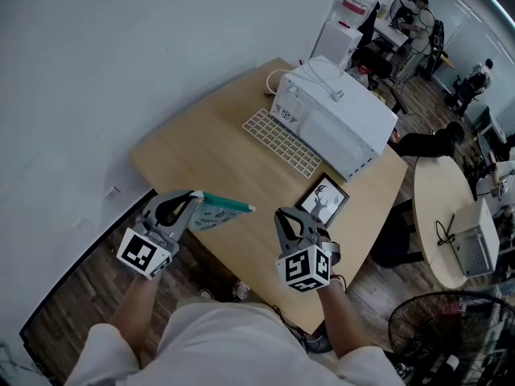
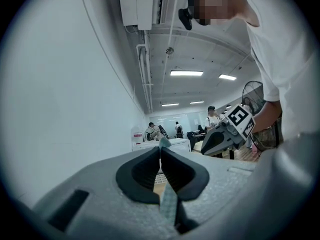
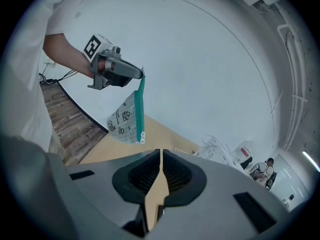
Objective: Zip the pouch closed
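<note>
**Left gripper** [image 1: 193,199]: jaws pressed together, pinching one end of the pouch. In the left gripper view the cloth runs as a thin strip between the dark pads.

**Pouch** [image 3: 126,118]: pale fabric printed with small dark drawings, with a teal zipper band [image 3: 140,101] along one edge. It is held in the air off this gripper's tips, reaching toward the right gripper. A small white piece sits at the band's free end. Whether the zip is closed cannot be told.

**Right gripper** [image 1: 283,215]: jaws together with only a hairline slit and nothing between them. It is apart from the pouch, whose free end lies near its tips.

**Wooden table** [image 1: 209,155]: below and ahead of both grippers.

**Framed deer picture** [image 1: 323,201]: flat on the table, just ahead of the right gripper.

**White box-shaped appliance** [image 1: 338,119]: well beyond the right gripper, with a cable on top.

**White grid rack** [image 1: 282,141]: just beside the appliance, on the side nearer the grippers.

**Floor fan** [image 1: 451,336]: off the table, to the right gripper's outer side.
</note>
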Demonstrator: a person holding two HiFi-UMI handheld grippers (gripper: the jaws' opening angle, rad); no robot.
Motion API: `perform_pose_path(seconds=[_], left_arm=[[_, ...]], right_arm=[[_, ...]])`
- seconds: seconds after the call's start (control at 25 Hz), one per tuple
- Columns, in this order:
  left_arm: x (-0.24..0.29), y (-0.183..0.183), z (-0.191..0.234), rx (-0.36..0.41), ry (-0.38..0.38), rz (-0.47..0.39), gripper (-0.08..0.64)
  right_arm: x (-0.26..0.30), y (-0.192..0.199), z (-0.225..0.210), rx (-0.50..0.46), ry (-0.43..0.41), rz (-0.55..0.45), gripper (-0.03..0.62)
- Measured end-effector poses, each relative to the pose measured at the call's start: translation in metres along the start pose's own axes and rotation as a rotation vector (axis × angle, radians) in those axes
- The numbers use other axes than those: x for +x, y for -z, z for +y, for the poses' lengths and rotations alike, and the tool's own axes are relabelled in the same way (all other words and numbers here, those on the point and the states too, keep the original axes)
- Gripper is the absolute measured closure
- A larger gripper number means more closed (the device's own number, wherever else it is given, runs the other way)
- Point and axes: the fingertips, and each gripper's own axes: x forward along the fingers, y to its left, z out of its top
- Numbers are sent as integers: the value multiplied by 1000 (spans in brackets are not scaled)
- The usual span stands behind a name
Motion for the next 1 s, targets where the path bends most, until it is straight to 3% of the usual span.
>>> perform_pose_path(seconds=[0.16, 0.32, 0.44, 0.76, 1.0], left_arm=[[-14, 6, 11, -33, -55, 10, 541], [-30, 5, 27, -57, -120, 2, 541], [-40, 3, 36, -69, -160, -3, 541], [-62, -9, 48, -76, -236, -21, 541], [-90, -15, 59, -70, -311, -20, 541]], right_arm=[[-11, 4, -5, 85, 30, -15, 574], [-29, -4, -12, 287, 64, -89, 589], [-43, -8, -16, 384, 99, -133, 589], [-94, 1, -48, 489, 215, -224, 591], [-133, 30, -66, 555, 320, -194, 591]])
